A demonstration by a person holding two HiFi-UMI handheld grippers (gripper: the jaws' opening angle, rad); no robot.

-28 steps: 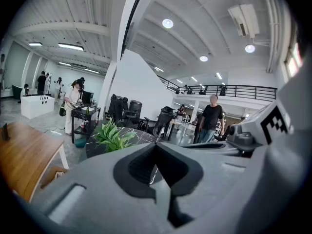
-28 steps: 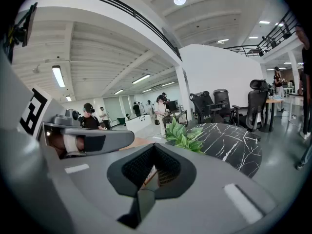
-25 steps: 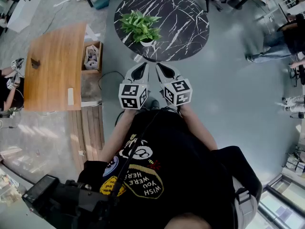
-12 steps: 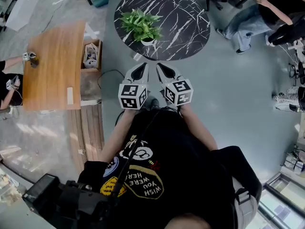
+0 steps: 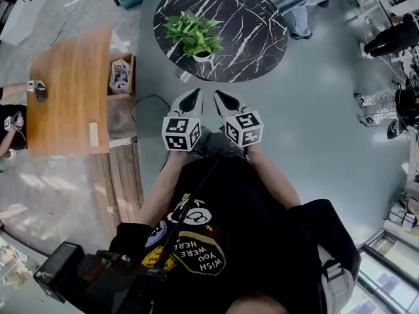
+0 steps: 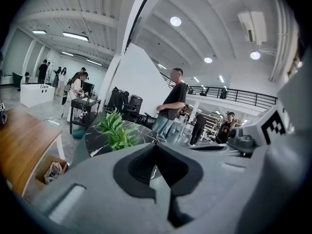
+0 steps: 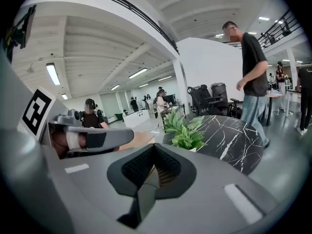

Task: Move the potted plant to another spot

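While person stands short of round black marble table [image 5: 252, 41], both grippers sit side by side before torso, pointing toward it. Left gripper [image 5: 196, 93]: jaws pressed together, nothing between them. Right gripper [image 5: 218, 94]: jaws likewise closed, empty. Potted plant [image 5: 192, 34]: green leaves, white pot, upright on table's left part, near its near edge, well apart from both grippers, untouched. Wooden table [image 5: 65, 90] at left, open box [image 5: 121, 76] on floor beside it. Another person [image 7: 251, 67] stands at marble table's far side.
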